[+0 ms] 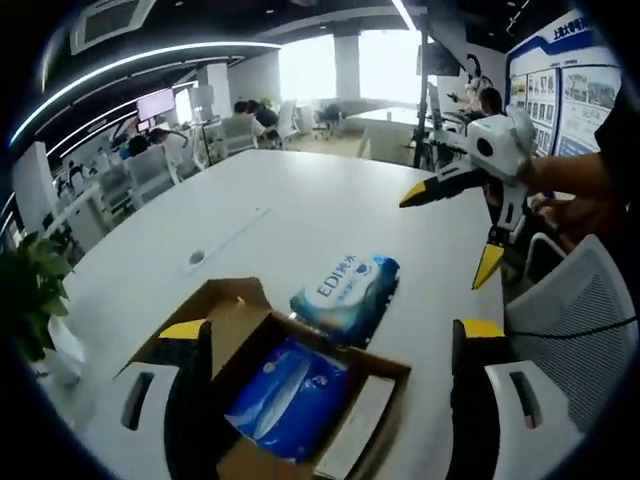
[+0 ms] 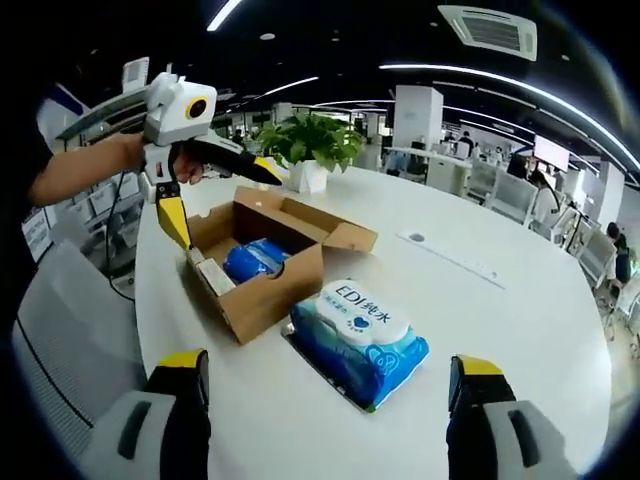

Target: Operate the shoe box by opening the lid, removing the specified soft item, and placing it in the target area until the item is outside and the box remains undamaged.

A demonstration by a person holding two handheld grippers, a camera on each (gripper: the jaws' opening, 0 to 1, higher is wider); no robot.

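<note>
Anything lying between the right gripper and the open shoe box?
Yes. In the right gripper view, a wipes pack lies on the white table between the open right gripper and the cardboard shoe box, close beside the box.

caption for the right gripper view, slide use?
Wipes pack lies on the white table beside the open shoe box; both hand-held grippers open.

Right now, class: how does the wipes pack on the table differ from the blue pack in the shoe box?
The wipes pack lies outside on the table, its white label showing; the blue pack sits inside the open shoe box, half hidden by its walls, no label visible. Both are soft, blue plastic packs.
</note>
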